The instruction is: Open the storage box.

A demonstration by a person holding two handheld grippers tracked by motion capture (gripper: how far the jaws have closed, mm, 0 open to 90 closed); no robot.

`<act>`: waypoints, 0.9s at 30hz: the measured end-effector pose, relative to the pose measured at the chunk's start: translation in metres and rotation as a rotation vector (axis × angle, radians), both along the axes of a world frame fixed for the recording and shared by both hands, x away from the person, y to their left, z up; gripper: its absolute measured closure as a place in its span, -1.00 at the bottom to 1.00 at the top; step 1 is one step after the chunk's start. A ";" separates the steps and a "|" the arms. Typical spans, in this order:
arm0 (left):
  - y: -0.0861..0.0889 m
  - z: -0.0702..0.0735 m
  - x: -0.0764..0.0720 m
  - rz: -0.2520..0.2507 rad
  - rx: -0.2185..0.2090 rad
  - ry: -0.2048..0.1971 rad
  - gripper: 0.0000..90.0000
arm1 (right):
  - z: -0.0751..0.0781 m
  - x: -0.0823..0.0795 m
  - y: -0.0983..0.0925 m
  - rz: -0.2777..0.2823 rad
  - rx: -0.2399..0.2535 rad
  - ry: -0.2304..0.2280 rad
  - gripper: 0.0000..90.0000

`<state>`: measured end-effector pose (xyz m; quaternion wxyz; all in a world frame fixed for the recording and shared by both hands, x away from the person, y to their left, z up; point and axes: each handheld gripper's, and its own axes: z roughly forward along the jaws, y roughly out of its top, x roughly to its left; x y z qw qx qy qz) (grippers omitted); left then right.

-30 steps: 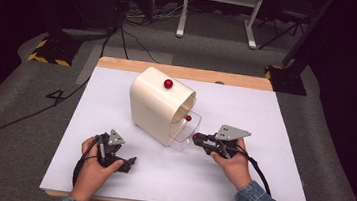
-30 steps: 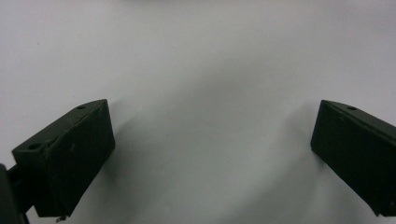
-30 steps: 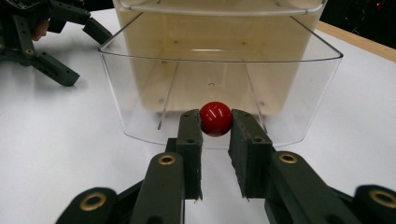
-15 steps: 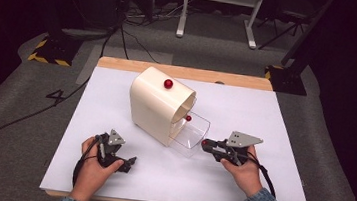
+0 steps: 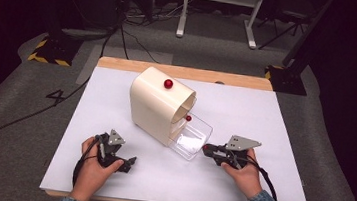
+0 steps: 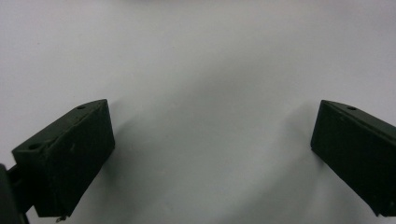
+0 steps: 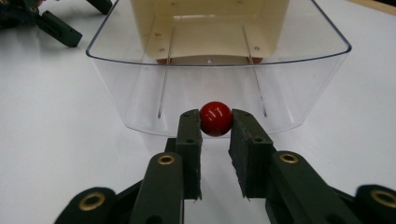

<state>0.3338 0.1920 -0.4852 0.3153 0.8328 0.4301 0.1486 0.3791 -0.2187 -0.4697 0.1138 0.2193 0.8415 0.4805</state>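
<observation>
The red knob [image 7: 215, 118] on the front of the clear drawer [image 7: 140, 88] is pinched between the two black jaws of the right gripper [image 7: 215, 126], clamped tight on it from either side. That drawer stands pulled out from the bottom of the cream cabinet [image 5: 153, 105], sliding toward the near edge of the white table [image 5: 275, 120]. In the high view the right gripper [image 5: 208, 149] lies low and level, its tips at the drawer's front, the person's right hand [image 5: 244, 173] behind it near the table's near right corner. Up on the cabinet's rounded top sits another red knob [image 5: 168, 83]. Over by the near left corner, the left gripper [image 5: 127, 163] rests on the surface, jaws wide apart with bare white table between them.
</observation>
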 end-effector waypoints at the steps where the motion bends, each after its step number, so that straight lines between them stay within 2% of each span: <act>1: 0.000 0.000 0.000 0.000 0.001 0.001 -1.00 | -0.001 0.000 0.000 0.001 -0.009 -0.002 0.65; 7: 0.000 0.000 0.000 0.001 -0.001 0.003 -1.00 | -0.004 -0.001 0.000 -0.010 -0.050 0.001 0.54; 11: 0.000 0.000 0.000 0.001 -0.001 0.002 -1.00 | -0.006 -0.002 -0.004 -0.023 -0.039 0.002 0.43; 16: 0.000 0.000 0.000 0.002 -0.002 0.004 -1.00 | -0.003 -0.003 -0.009 -0.039 -0.028 -0.007 0.40; 18: -0.001 0.000 0.000 0.003 -0.003 0.004 -1.00 | 0.005 -0.005 -0.013 -0.048 0.000 -0.020 0.38; 21: 0.000 0.000 0.000 0.001 -0.002 0.002 -1.00 | 0.009 -0.005 -0.016 -0.054 0.009 -0.025 0.38; 27: -0.001 0.000 0.000 0.003 -0.003 0.005 -1.00 | 0.032 -0.004 -0.020 -0.063 0.038 -0.055 0.37</act>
